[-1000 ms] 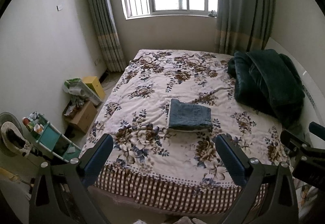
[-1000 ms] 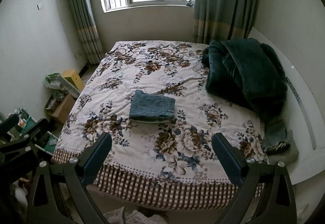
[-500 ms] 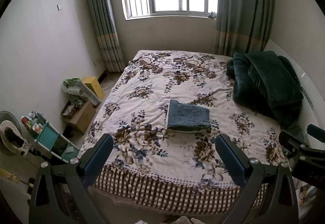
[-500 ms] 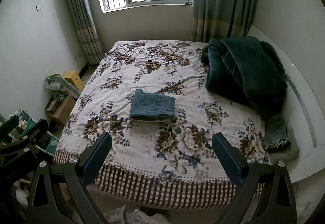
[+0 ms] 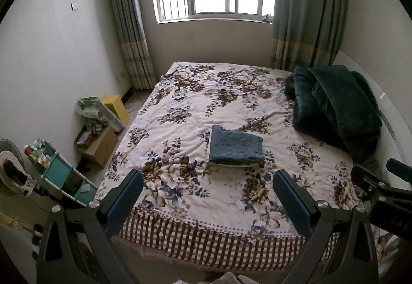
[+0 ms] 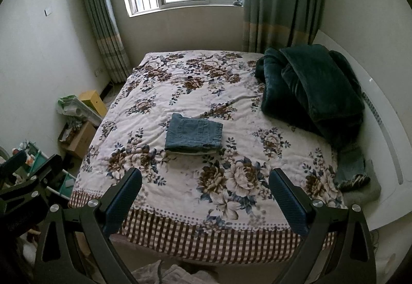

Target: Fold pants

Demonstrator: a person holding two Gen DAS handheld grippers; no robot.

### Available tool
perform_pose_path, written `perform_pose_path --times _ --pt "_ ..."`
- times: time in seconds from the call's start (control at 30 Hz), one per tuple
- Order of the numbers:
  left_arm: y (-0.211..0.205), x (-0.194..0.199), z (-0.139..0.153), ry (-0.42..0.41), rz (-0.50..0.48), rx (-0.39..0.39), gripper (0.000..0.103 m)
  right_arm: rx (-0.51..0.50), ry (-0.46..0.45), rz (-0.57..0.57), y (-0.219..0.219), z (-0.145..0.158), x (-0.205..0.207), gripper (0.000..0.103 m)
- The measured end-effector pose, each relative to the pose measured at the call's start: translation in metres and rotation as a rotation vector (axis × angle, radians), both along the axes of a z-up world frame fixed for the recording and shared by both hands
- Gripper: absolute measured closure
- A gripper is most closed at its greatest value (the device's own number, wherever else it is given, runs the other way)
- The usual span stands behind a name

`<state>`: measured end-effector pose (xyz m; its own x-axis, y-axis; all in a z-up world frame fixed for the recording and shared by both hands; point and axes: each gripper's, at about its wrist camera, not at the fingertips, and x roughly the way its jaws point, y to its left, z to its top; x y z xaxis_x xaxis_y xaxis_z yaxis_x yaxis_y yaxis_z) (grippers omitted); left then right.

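Note:
A pair of blue denim pants (image 5: pixel 235 146) (image 6: pixel 193 133) lies folded into a flat rectangle near the middle of the floral bedspread (image 5: pixel 185 116) (image 6: pixel 239 155). My left gripper (image 5: pixel 207 181) hangs open beyond the foot of the bed, well back from the pants, with nothing between its fingers. My right gripper (image 6: pixel 204 179) is likewise open and empty at the same distance. Each view shows the other gripper's body at its side edge.
A dark green blanket (image 5: pixel 334 106) (image 6: pixel 311 88) is heaped at the right of the bed by a white headboard (image 6: pixel 381 109). Another denim garment (image 6: pixel 351 168) lies at the right edge. Cardboard boxes (image 5: pixel 99 145) and a teal rack (image 5: pixel 61 176) stand on the floor at the left.
Both grippers have drawn back and risen slightly, so the bed sits a little farther away. The folded pants have not moved.

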<state>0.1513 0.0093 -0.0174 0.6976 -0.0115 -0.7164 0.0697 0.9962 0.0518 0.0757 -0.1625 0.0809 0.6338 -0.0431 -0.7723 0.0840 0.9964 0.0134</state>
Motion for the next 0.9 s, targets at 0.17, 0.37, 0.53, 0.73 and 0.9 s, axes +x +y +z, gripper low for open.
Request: perform_pose_path --times 0.17,0.37,0.53,0.73,0.9 --pt "0.001 0.001 0.002 -0.002 -0.003 -0.008 0.0 -0.004 -0.002 -0.004 0.0 0.0 0.0 0.002" --pt "-0.001 0.004 0.002 0.0 -0.005 -0.013 0.0 -0.006 -0.007 -0.013 0.007 0.0 -0.003 0.002" --pt "0.0 0.002 0.001 -0.003 -0.004 -0.015 0.0 -0.006 -0.008 -0.015 0.008 0.001 -0.003 0.002" --pt "-0.001 0.003 0.002 -0.005 -0.005 -0.017 0.0 -0.003 -0.008 -0.018 0.008 0.001 -0.003 0.002" --pt "-0.002 0.003 -0.002 0.003 -0.003 -0.028 0.0 -0.002 -0.007 -0.02 0.01 0.001 -0.004 0.002"
